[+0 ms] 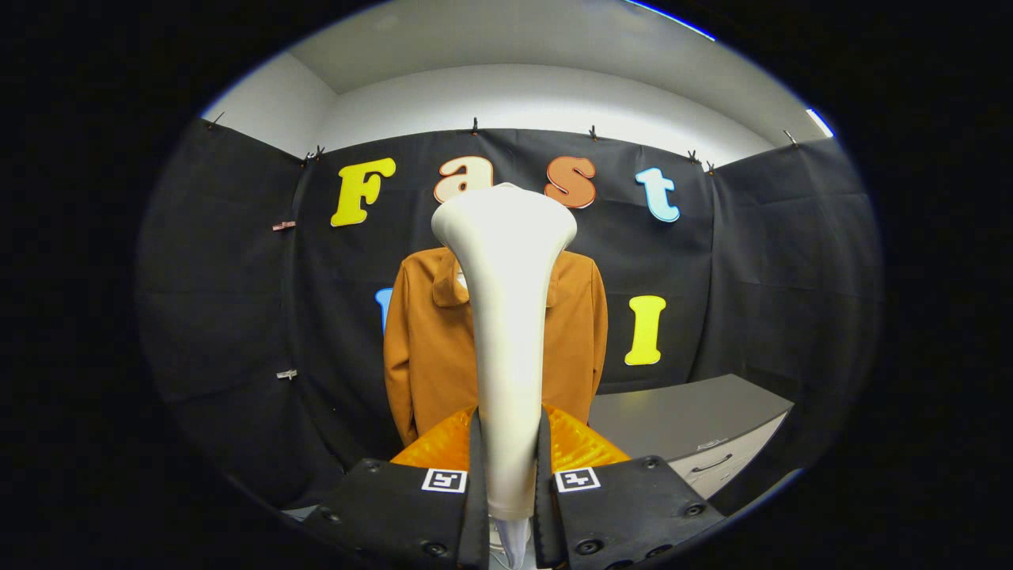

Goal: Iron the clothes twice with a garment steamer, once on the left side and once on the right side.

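Note:
A white garment steamer (506,317) stands upright between my fingers, its wide head at the top. My gripper (509,459) is shut on the steamer's handle, both fingers pressing its sides. Beyond the steamer hangs a brown collared jacket (431,348) against the black cloth wall, facing me. The steamer covers the jacket's middle, so its front opening is hidden. The steamer head sits in front of the jacket's collar, and I cannot tell how far apart they are.
A grey cabinet (696,423) with a drawer handle stands low to the right of the jacket. Black cloth walls close in the booth on the left, back and right.

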`<state>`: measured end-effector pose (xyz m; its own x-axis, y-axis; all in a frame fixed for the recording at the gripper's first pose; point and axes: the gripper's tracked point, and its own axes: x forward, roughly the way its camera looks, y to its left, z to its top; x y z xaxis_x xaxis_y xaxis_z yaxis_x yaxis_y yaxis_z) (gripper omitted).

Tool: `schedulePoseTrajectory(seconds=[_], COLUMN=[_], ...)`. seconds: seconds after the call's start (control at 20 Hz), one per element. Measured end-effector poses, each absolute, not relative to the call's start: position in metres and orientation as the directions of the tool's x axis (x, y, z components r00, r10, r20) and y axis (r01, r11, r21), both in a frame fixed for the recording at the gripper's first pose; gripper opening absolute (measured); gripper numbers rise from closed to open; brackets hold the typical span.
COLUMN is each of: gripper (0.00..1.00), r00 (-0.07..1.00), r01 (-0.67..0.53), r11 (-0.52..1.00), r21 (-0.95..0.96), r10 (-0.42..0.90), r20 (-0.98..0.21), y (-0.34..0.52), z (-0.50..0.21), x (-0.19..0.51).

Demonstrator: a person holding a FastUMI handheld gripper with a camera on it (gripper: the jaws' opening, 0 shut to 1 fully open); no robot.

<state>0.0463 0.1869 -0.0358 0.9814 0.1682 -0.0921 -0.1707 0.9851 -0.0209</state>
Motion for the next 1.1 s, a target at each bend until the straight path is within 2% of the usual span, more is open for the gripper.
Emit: schedulePoseTrajectory(seconds=[1.1], gripper=[0.26], r00=[0.998], r01=[-0.069], r11=[0.997], r21=[-0.024], r10=[0.07], r20=[0.004], y=[0.176], z=[-0.004], x=[0.034])
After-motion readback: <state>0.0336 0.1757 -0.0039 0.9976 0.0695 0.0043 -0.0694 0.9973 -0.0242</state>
